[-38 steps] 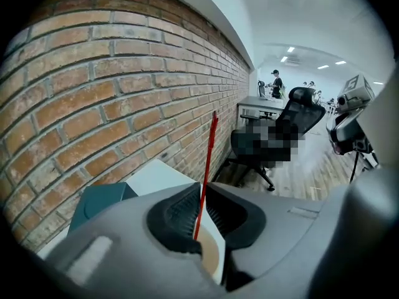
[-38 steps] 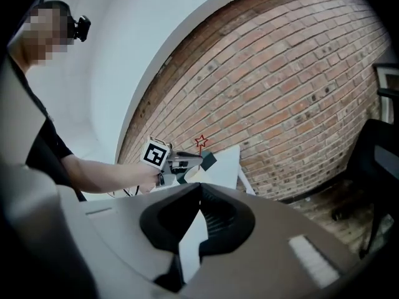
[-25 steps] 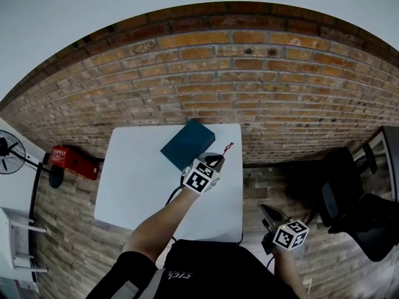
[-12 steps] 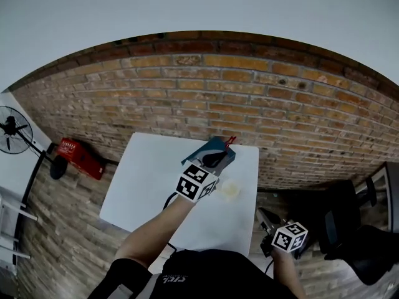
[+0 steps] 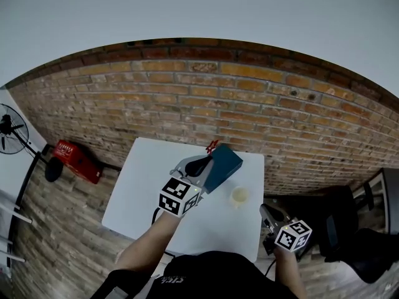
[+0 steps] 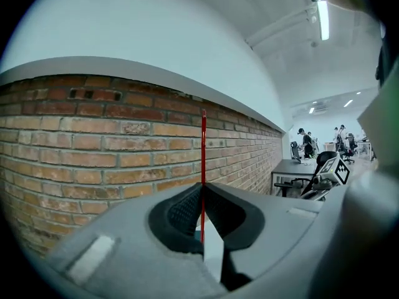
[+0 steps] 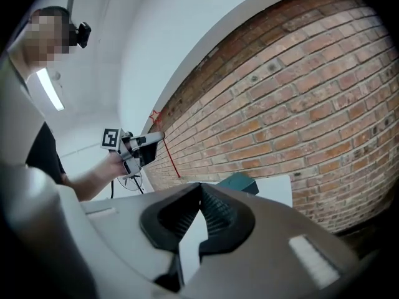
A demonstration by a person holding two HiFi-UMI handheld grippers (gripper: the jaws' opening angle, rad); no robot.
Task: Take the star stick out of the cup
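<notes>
Evidently done: left gripper [image 5: 206, 159] pinched tight on the thin red star-topped stick [image 5: 212, 147], held upright and high, well apart from the pale plastic cup [image 5: 239, 196] on the white table [image 5: 143, 185]; right gripper [image 5: 264, 209] closed, empty, idle beside the table.

Colours: thin red star stick [image 6: 203, 148], pale yellowish translucent plastic cup [image 5: 239, 196] – teal rectangular box [image 5: 224, 164], white square table [image 5: 137, 192] – orange-brown brick wall [image 5: 249, 104].
</notes>
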